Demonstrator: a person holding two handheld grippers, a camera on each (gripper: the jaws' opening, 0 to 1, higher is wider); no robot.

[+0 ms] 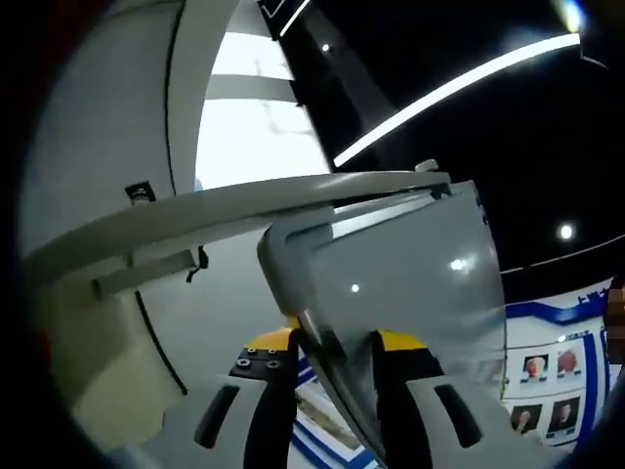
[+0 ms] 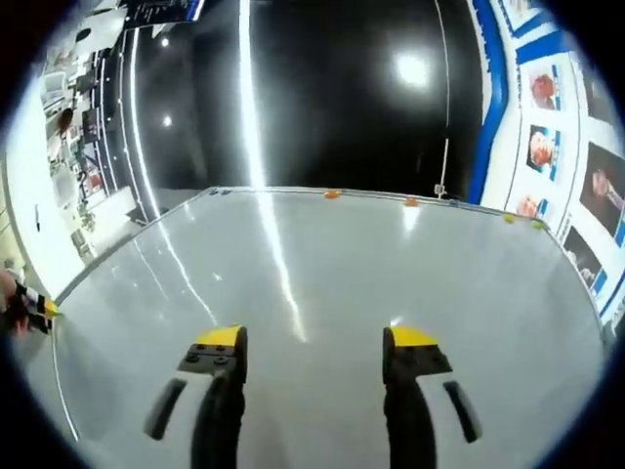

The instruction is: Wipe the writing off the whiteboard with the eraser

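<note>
The whiteboard lies wide and glossy ahead in the right gripper view, its grey-white face showing light streaks and no marks that I can make out. My right gripper hovers over its near part, open, with nothing between the jaws. In the left gripper view the whiteboard is seen edge-on, its rounded frame corner running down between the jaws. My left gripper is shut on that edge. A black and yellow tip of the left gripper shows at the board's left rim.
Small orange magnets dot the board's far rim. A wall of blue-framed photo posters stands to the right, also posters. Overhead is a dark ceiling with light strips. A white curved structure is on the left.
</note>
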